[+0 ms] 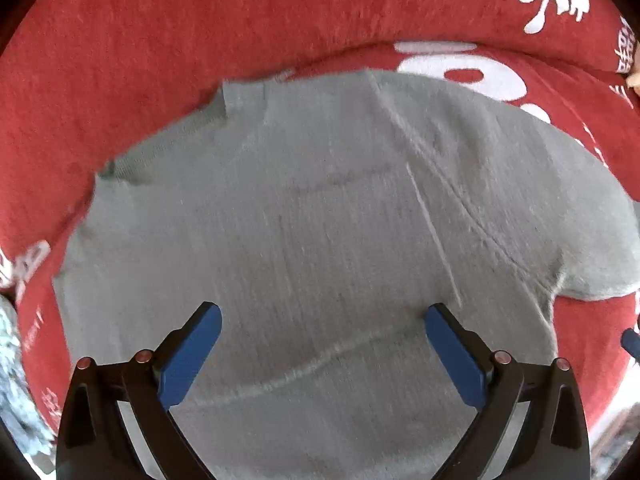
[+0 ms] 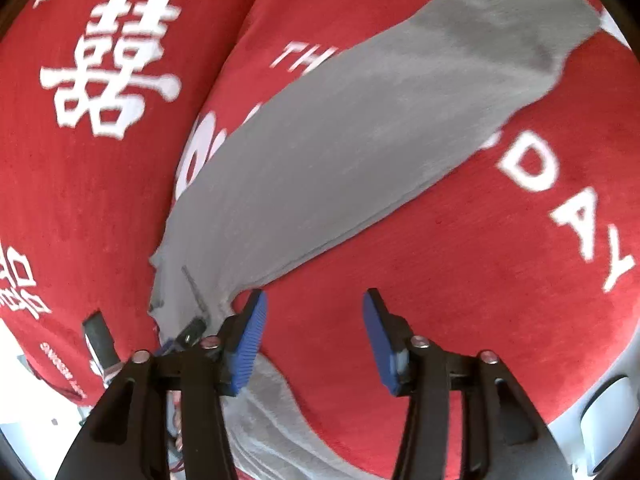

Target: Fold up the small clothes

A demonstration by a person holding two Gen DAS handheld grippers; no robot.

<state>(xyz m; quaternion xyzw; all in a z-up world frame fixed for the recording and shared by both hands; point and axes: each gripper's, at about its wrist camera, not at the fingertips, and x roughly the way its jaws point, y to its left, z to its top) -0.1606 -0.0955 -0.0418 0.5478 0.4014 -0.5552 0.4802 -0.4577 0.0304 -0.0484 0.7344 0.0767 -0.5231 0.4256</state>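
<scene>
The grey sweater [image 1: 320,208] lies flat on a red blanket [image 1: 160,40], its sleeve [image 2: 340,140] running long from seven o'clock up to one o'clock. The left gripper [image 1: 322,320] is spread wide above the sweater, gripping nothing. The right gripper [image 2: 314,308] is parted over the blanket, empty.

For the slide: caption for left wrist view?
Open left gripper above a grey sweater spread on a red blanket.

We see our left gripper [image 1: 322,322] pointing straight down, its jaws spread wide and holding nothing. Our right gripper [image 2: 314,314] tilts downward, jaws parted and empty.
</scene>
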